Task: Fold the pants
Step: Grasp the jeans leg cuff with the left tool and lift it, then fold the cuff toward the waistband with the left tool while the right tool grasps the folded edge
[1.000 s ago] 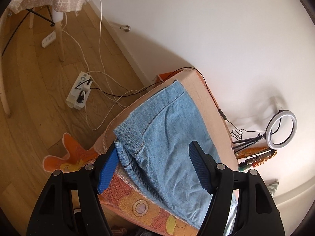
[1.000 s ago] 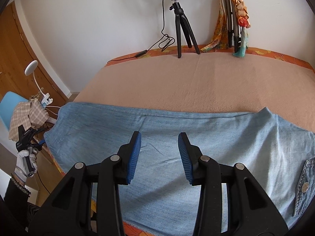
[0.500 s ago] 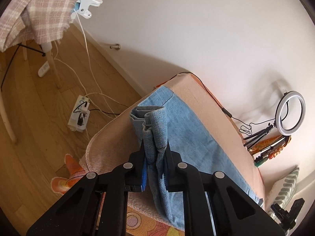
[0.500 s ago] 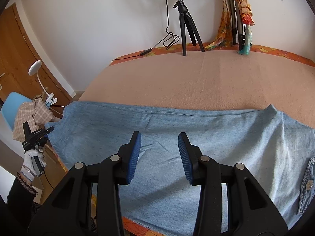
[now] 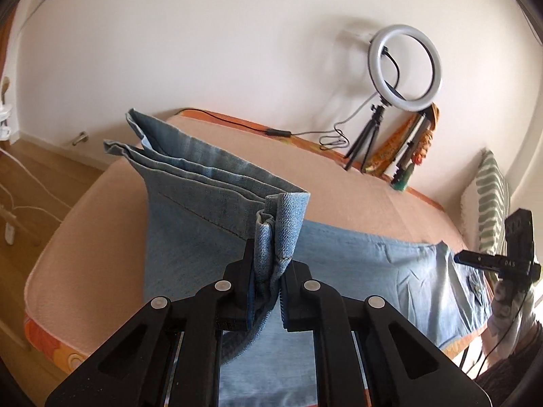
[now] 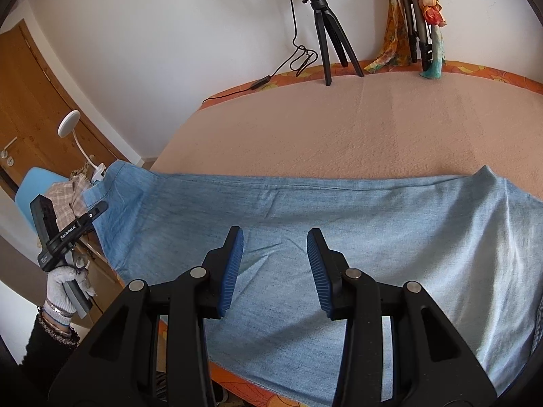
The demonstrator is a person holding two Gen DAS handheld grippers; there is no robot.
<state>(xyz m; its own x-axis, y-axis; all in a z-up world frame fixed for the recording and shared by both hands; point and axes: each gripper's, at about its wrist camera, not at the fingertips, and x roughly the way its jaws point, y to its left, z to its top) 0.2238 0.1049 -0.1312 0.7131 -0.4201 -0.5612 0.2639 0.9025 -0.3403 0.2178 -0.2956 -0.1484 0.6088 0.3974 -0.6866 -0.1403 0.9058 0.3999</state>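
Light blue denim pants (image 6: 339, 217) lie lengthwise across a bed with a peach blanket (image 6: 339, 129). My left gripper (image 5: 266, 271) is shut on the bunched hem of the pants (image 5: 281, 224) and holds the leg end lifted off the blanket. In the right wrist view the left gripper (image 6: 96, 211) is at the far left end of the pants. My right gripper (image 6: 275, 264) is open and empty, hovering over the middle of the pants. It also shows in the left wrist view (image 5: 456, 256) near the waist end.
A ring light on a tripod (image 6: 322, 27) and a bundle of colourful cloth (image 6: 420, 17) stand at the wall behind the bed. A striped pillow (image 5: 488, 196) lies at the head end. A blue chair (image 6: 37, 183) with checked cloth stands left of the bed on wooden floor.
My left gripper closed on the pants hem at the bed's left end, then lifted it and swung to face along the bed. The right gripper stayed open over the pants.
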